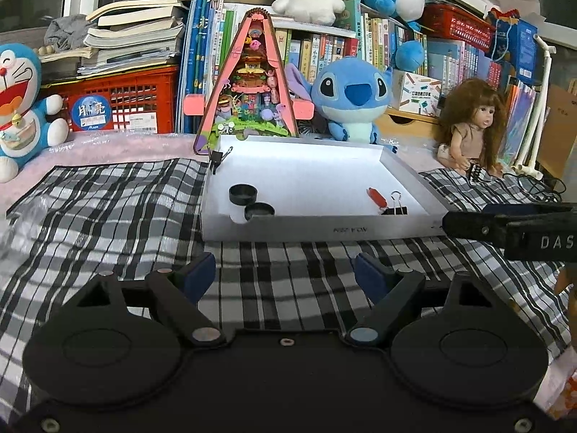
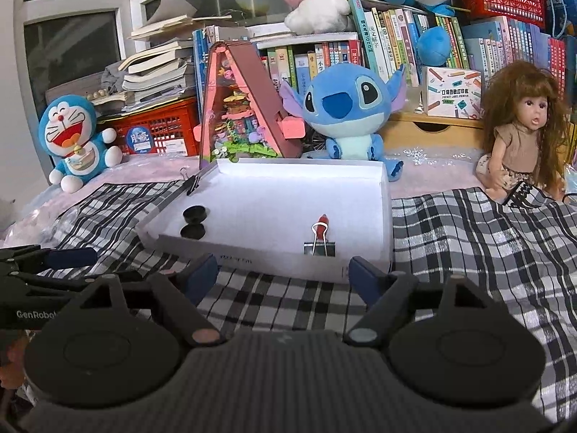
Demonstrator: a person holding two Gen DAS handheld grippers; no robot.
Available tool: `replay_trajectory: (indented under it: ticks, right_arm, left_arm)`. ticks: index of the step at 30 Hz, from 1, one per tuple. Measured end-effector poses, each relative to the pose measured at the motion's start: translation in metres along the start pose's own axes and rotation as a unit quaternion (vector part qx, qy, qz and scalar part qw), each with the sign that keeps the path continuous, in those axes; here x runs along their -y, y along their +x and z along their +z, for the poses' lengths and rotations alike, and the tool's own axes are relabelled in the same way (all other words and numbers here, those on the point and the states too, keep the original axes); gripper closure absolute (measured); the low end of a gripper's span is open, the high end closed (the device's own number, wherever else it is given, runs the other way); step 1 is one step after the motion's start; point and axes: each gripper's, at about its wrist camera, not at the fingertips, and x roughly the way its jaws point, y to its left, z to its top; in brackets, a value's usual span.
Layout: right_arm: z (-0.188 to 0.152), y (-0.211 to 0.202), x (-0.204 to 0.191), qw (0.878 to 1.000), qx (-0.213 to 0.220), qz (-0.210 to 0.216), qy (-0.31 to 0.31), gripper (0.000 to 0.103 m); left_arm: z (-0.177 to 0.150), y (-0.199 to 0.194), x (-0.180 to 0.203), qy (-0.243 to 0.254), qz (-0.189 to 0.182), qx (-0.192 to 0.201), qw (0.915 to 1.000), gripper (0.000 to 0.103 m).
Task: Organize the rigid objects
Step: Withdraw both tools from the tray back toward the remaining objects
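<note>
small black steel binder clip (image 2: 319,248) with wire handles sits inside shallow white cardboard tray (image 2: 385,216) at its near wall (light, stiff, slippery), best pinched across its body; left gripper (image 1: 285,274) and right gripper (image 2: 283,276) gape wide, empty.

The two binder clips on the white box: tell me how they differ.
The corner binder clip grips the white box at its far left corner; the front binder clip sits at the near wall, beside the red object. The corner clip leans tilted, its handles splayed; the front clip stands squarer, its wire loop up. Both are black with silver wire handles.
</note>
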Motion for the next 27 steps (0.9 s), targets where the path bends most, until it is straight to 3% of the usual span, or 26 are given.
replay_trajectory:
  ticks: [27]
  right_arm:
    - [-0.062, -0.03, 0.003, 0.999, -0.01, -0.03, -0.029, 0.014]
  left_arm:
    - [-0.064, -0.03, 0.012, 0.023, 0.002, -0.014, 0.9996, 0.019]
